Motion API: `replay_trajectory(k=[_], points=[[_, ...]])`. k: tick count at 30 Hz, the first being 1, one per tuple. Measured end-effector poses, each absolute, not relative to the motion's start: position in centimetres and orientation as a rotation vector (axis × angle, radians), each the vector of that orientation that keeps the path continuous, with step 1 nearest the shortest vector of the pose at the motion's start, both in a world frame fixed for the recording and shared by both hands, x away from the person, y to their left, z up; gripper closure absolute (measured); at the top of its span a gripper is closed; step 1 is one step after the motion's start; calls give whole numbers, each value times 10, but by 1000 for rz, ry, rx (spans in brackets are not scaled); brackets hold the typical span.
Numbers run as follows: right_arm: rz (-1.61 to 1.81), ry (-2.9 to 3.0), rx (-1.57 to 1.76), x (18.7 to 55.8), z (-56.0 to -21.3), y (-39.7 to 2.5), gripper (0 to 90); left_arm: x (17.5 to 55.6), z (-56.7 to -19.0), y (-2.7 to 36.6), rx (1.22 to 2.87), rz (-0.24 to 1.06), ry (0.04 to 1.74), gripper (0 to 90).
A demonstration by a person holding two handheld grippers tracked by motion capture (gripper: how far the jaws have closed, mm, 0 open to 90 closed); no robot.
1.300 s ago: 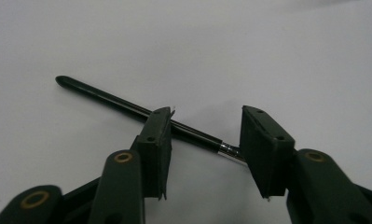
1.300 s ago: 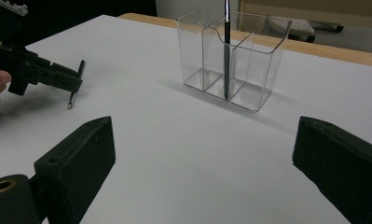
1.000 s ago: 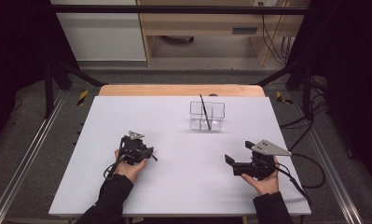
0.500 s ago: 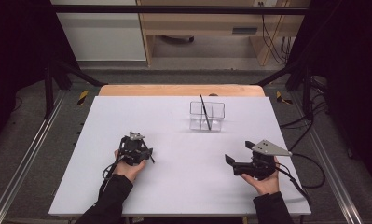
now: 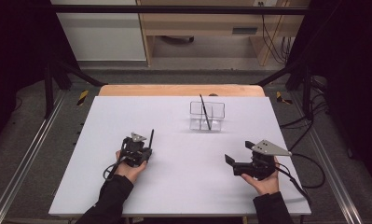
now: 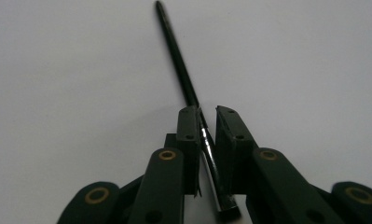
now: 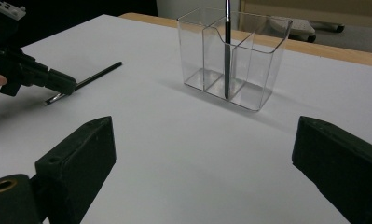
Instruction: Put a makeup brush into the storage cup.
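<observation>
The left claw (image 6: 207,116) pinches a thin black pen (image 6: 183,79) lying on the white table (image 5: 174,191). The right claw (image 7: 202,154) gapes wide, well apart from the clear plastic divided holder (image 7: 249,60).

Even overhead light makes the white table (image 5: 183,186) bright while the surroundings stay dark. Shadows are soft and faint. The left gripper view is blurred up close, with a glint on the pen (image 6: 210,161).
</observation>
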State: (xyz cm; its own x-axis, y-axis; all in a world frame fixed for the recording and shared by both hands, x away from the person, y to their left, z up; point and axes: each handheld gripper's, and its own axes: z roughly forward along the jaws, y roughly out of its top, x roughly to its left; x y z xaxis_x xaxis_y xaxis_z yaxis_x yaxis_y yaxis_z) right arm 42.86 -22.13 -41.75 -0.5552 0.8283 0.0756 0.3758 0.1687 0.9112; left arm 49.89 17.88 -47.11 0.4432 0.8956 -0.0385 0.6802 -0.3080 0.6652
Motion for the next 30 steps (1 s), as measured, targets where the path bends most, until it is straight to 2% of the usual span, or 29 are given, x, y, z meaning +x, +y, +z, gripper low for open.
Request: replay_trajectory(k=[3, 15, 24, 30], points=[[1362, 2011, 1133, 429, -418, -221, 66, 498, -470, 180, 2103, 448, 1297, 819], [1364, 2012, 1132, 429, -418, -221, 66, 492, -468, 182, 2206, 419, 1175, 819], [1368, 2010, 1137, 429, -417, -221, 68, 498, -455, 184, 2214, 407, 1147, 659], [1374, 2006, 1142, 429, -416, -223, 70, 508, -445, 181, 2307, 374, 1108, 548]])
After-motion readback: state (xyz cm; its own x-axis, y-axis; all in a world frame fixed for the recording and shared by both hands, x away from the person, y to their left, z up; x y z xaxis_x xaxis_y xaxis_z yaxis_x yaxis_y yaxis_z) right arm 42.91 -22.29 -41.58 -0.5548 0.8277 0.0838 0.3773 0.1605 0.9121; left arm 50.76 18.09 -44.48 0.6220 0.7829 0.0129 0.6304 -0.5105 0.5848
